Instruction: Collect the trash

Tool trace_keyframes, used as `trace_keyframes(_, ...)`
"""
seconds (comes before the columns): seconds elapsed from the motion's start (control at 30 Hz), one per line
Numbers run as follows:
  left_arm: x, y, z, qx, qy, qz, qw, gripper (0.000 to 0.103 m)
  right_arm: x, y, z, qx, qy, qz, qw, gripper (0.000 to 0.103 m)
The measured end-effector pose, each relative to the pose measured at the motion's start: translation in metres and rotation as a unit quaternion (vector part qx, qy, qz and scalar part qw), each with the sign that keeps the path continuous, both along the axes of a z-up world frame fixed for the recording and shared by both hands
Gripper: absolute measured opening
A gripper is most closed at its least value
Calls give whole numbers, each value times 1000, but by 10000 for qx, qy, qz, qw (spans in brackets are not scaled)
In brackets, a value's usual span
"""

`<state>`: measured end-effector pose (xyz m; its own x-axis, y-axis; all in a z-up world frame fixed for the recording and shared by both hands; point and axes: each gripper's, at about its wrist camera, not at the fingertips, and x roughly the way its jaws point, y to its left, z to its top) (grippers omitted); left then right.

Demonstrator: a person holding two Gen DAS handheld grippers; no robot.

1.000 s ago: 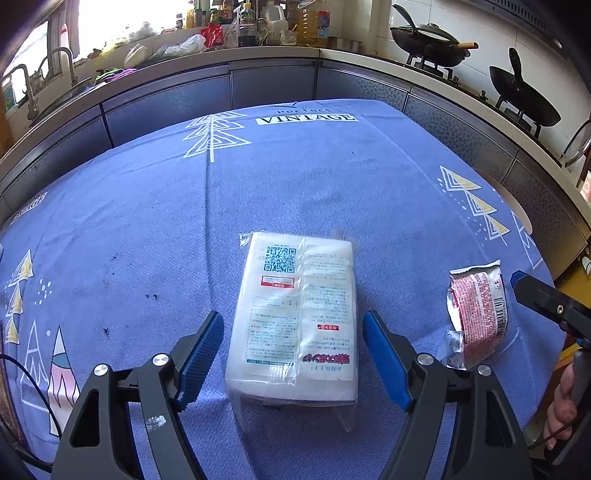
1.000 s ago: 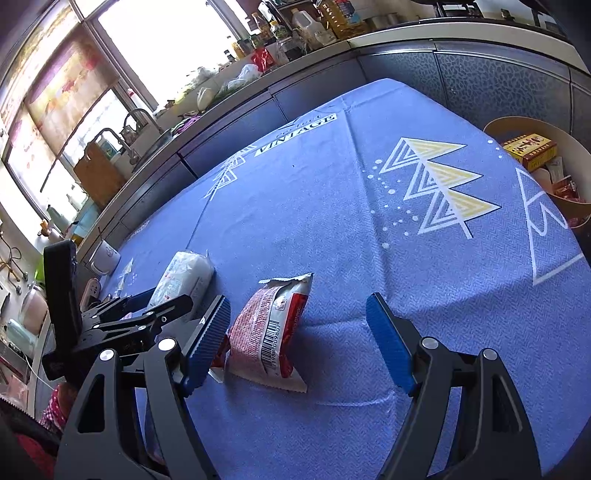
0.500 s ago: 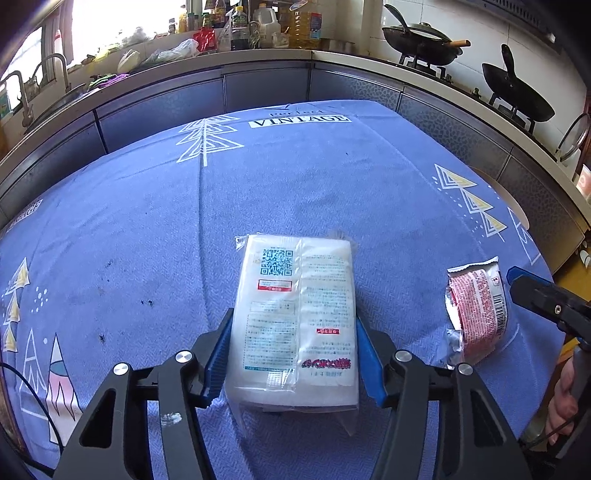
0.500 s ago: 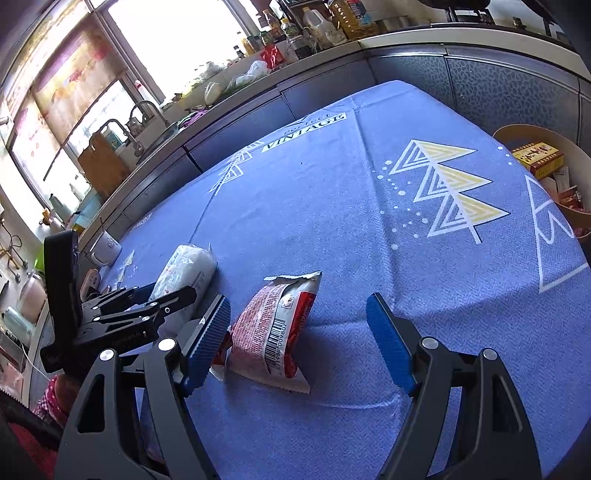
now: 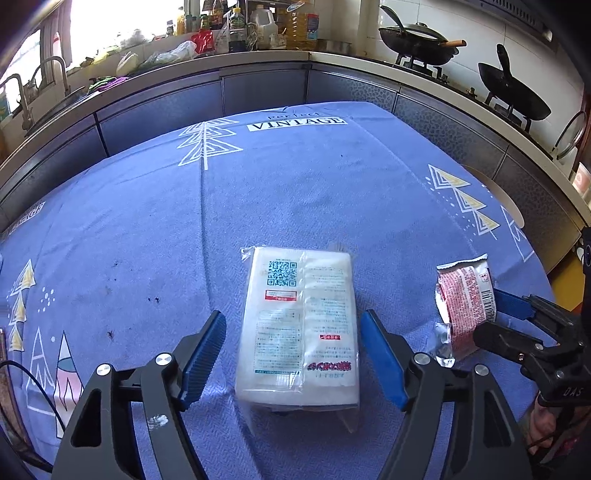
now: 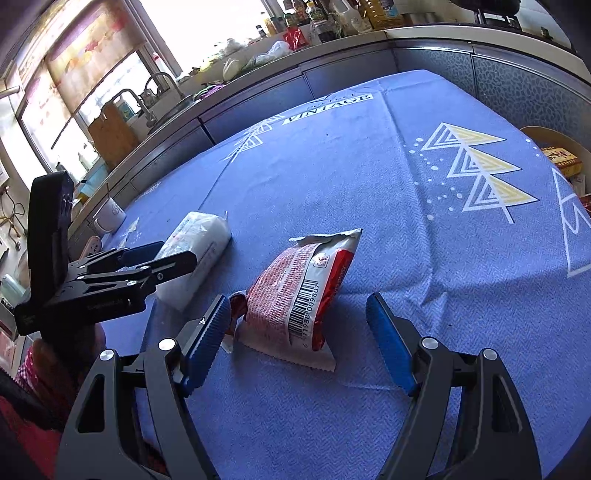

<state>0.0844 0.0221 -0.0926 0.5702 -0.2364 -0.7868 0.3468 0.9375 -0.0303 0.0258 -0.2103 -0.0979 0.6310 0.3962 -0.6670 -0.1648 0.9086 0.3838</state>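
Observation:
A white plastic-wrapped packet (image 5: pixel 301 325) lies on the blue tablecloth (image 5: pixel 295 184). My left gripper (image 5: pixel 293 352) is open, its blue pads on either side of the packet with small gaps. The packet also shows in the right wrist view (image 6: pixel 195 254), behind the left gripper. A red and white torn snack wrapper (image 6: pixel 299 295) lies between the open pads of my right gripper (image 6: pixel 297 336), closer to the left pad. The wrapper also shows in the left wrist view (image 5: pixel 463 299), with the right gripper's fingers beside it.
A round bin (image 6: pixel 561 158) holding boxes stands past the table's right edge. A kitchen counter with bottles (image 5: pixel 258 26) and woks (image 5: pixel 417 40) runs behind the table. A white mug (image 6: pixel 110 218) stands at the far left.
My left gripper had closed on the white packet half a second ago and has opened again. The right gripper has moved forward around the wrapper.

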Motion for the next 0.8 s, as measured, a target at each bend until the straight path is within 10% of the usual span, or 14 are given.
trace_keyframes(0.1, 1, -2, -3, 3, 61, -11, 10000, 60, 0, 5, -3, -166, 38, 139, 9998, 18)
trace_keyframes(0.17, 2, -8, 0, 7, 78, -72, 9999, 58, -3, 3, -2, -235, -62, 143, 9996, 10)
trace_keyframes(0.43, 28, -97, 36, -313, 134, -1021, 9942, 58, 6, -90, 21, 76, -499, -1054, 9931, 7)
trace_keyframes(0.8, 99, -322, 48, -1080, 765, -2410, 9615, 59, 43, -291, 18, 312, -331, -2602, 9645, 8)
